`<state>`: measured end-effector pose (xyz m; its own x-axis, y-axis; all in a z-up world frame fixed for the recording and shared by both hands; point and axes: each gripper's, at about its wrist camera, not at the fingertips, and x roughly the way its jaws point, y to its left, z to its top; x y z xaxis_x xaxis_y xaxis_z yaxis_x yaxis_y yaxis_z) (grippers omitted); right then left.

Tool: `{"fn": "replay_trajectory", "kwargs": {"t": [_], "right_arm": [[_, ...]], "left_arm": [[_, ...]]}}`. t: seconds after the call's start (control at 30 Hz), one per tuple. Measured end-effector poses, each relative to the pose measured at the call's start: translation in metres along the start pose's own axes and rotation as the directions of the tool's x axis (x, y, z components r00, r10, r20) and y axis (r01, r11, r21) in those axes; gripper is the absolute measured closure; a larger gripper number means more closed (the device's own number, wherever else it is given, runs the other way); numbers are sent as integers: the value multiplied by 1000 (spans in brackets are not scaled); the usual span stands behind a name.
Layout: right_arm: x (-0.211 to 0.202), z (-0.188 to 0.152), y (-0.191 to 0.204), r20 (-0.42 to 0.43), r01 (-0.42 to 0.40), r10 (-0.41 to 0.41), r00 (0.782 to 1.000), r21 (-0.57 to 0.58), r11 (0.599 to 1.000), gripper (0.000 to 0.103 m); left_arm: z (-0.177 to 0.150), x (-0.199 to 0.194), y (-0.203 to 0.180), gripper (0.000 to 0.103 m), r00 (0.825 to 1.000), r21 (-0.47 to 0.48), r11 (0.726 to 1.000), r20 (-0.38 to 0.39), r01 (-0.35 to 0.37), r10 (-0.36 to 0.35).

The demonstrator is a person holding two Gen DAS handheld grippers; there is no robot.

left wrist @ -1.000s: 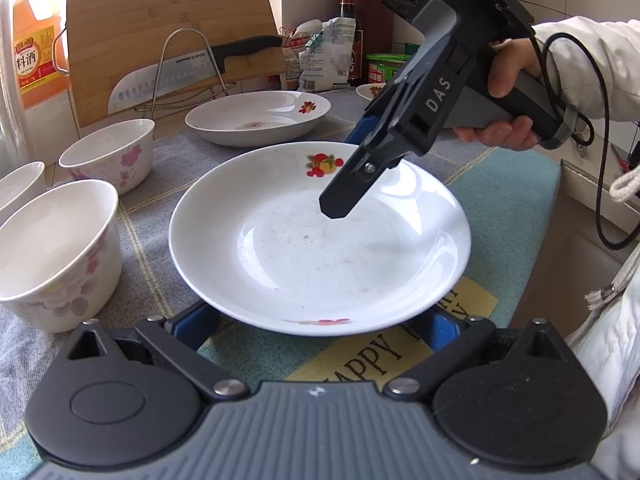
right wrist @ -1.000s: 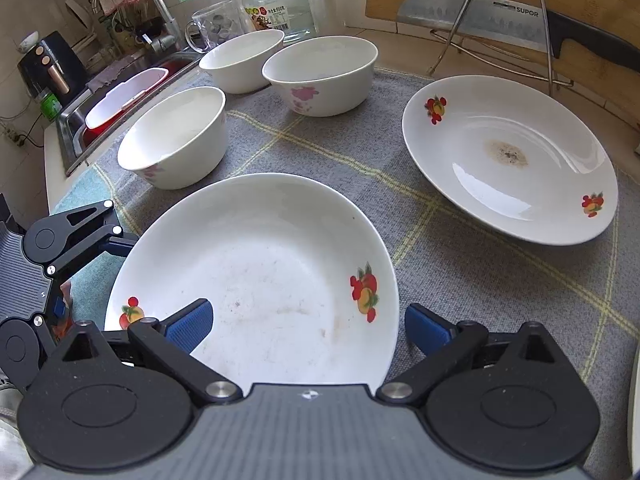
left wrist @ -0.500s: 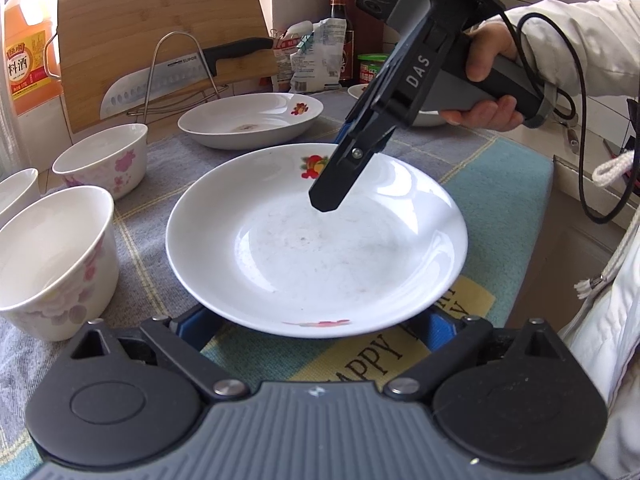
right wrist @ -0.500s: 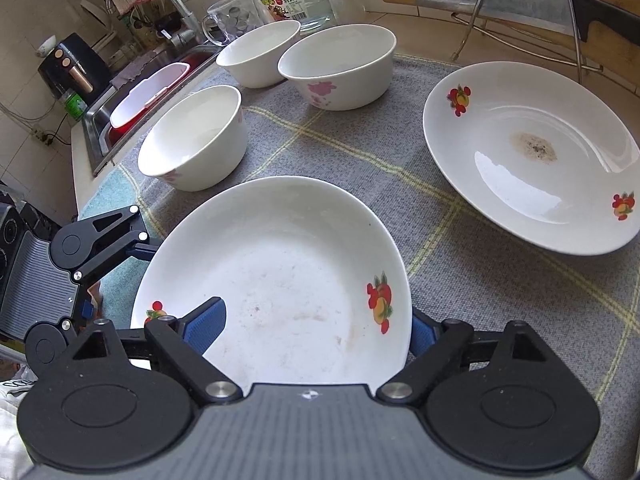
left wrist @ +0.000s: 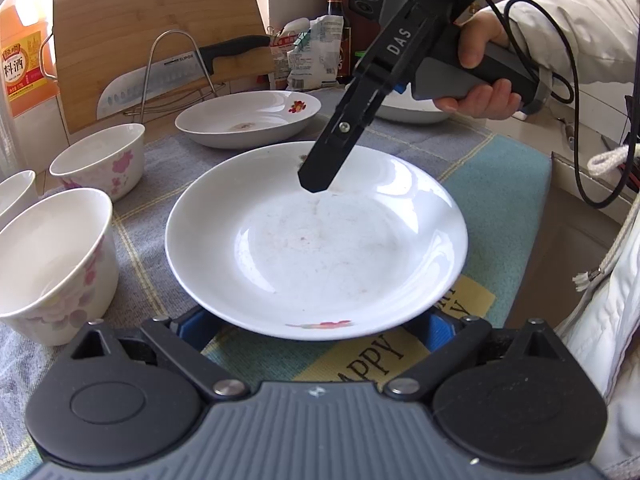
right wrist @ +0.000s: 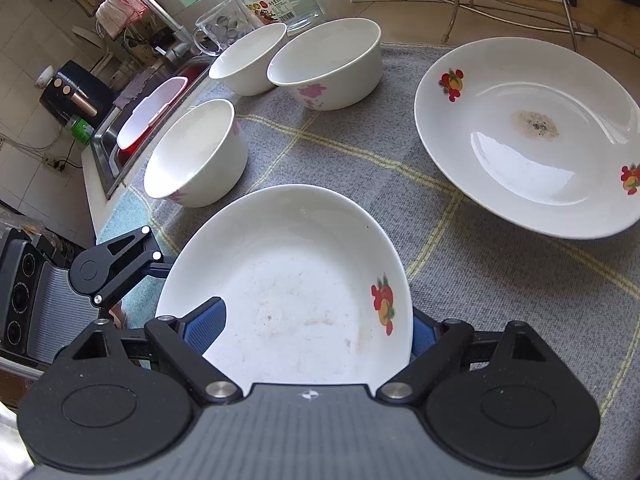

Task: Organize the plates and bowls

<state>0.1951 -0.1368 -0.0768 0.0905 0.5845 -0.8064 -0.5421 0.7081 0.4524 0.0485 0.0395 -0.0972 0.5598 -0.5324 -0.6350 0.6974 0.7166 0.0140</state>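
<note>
Kitchen counter mat (left wrist: 500,184) reading "HAPPY", SUPOR knife (left wrist: 176,76), both wide-spread grippers (left wrist: 316,326) (right wrist: 316,330) straddling plate (left wrist: 316,240), unclamped

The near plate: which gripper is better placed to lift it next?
Probably the right gripper: one finger is over the near plate, the other outside its rim, so it straddles the rim. The left gripper sits low at the plate's near edge, both fingers under it.

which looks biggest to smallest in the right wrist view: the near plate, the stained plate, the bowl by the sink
1. near plate and stained plate: too alike to rank, and nearness inflates the first.
2. bowl by the sink: smallest.
</note>
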Motion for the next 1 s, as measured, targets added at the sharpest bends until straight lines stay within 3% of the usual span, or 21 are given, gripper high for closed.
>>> {"fn": "replay_trajectory", "kwargs": {"t": [0.67, 1.0], "right_arm": [[-33, -7, -2, 46, 17, -16, 999, -3, 1000, 8], [-63, -21, -21, 77, 45, -47, 996, 16, 999, 8]], "left_arm": [[30, -3, -9, 5, 1000, 27, 1000, -7, 14, -13], [57, 9, -27, 5, 999, 64, 997, -2, 41, -41]]}}
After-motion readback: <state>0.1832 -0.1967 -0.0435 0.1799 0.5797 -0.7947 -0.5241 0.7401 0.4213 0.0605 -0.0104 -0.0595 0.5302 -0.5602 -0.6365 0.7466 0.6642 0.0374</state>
